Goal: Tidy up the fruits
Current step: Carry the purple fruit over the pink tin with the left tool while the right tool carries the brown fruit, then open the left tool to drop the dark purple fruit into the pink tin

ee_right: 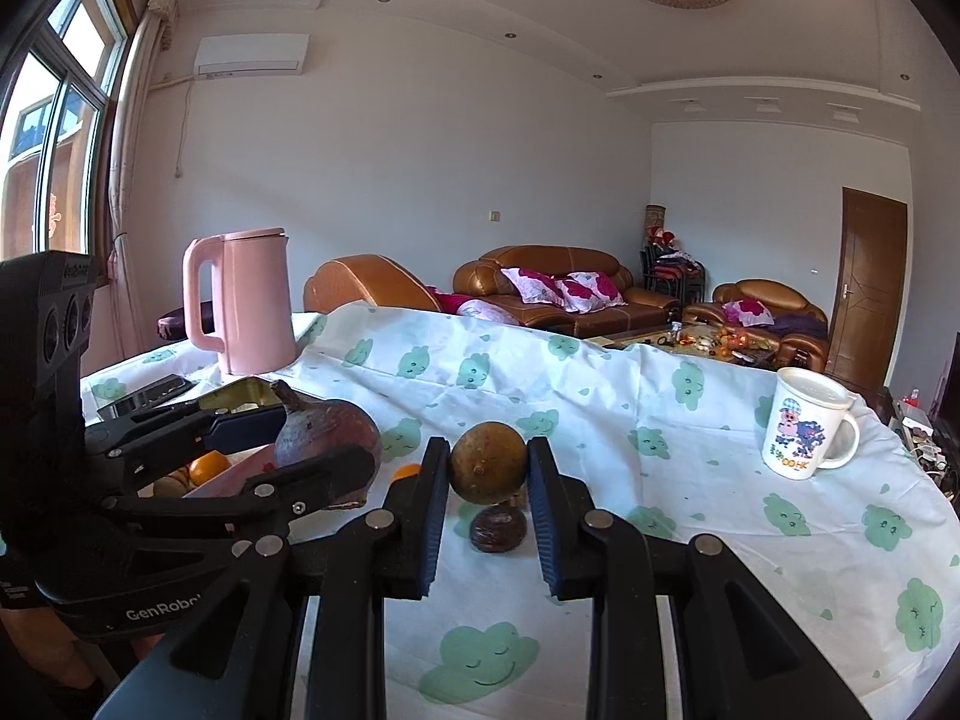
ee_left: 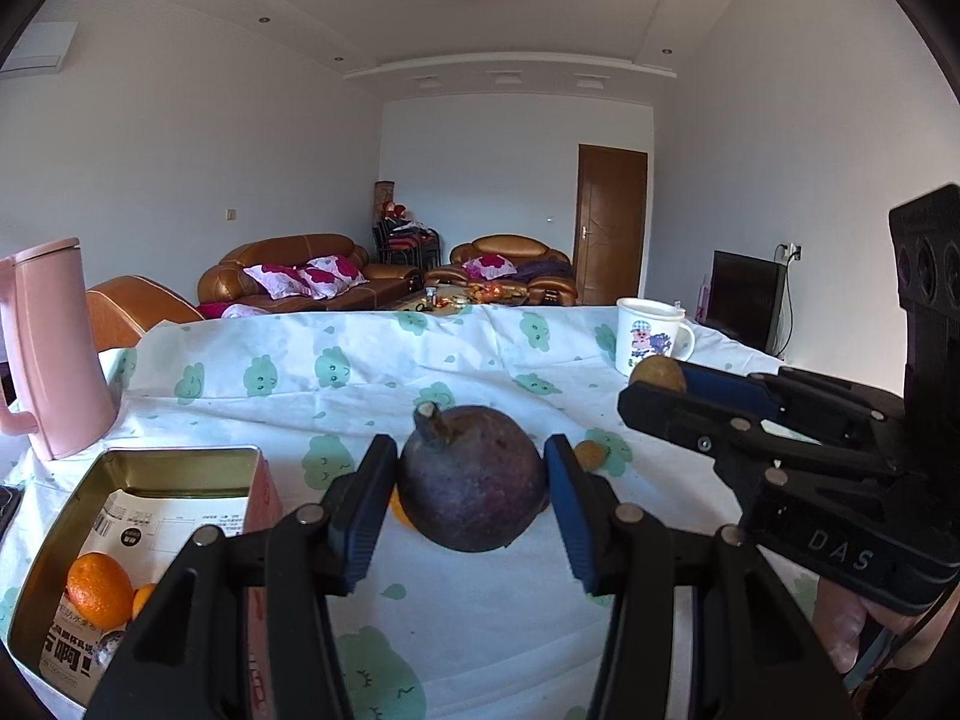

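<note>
Right now your left gripper point(ee_left: 471, 501) has its jaws squeezed on the purple fruit point(ee_left: 474, 480), and the tin box point(ee_left: 54, 552) sits just to its left. Your right gripper point(ee_right: 487, 495) pinches the brown fruit point(ee_right: 488, 462), probably farther from it.

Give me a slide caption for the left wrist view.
Left gripper holds a dark purple mangosteen above the cloud-print tablecloth, beside the open tin of oranges.
</note>
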A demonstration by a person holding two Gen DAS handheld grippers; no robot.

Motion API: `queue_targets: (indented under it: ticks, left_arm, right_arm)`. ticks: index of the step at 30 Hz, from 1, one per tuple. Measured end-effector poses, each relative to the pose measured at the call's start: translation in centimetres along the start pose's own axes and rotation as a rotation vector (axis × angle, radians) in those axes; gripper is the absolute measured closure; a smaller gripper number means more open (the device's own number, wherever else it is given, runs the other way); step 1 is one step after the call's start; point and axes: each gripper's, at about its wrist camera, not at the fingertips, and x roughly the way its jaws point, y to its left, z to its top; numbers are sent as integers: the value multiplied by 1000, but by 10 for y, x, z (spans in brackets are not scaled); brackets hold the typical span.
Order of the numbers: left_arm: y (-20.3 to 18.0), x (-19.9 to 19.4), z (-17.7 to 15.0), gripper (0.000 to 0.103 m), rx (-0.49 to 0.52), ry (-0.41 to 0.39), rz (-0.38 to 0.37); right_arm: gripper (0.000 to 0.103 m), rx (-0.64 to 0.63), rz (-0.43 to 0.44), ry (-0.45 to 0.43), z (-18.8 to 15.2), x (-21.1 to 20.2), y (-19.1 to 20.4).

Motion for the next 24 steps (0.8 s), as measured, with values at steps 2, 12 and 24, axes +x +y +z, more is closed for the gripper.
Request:
queue_targets:
  ticks: [2,12,24]
  left_arm:
    - [16,-5,1,51,-25,3,24]
    - [111,-10,1,51,-144,83,169]
    - [171,-1,-10,51,-225,180,226]
  right_arm:
    - [75,-10,38,15,6,10,13]
    - [75,-87,197,121,21,73,87]
    - [75,-162,250,255,15,141,144]
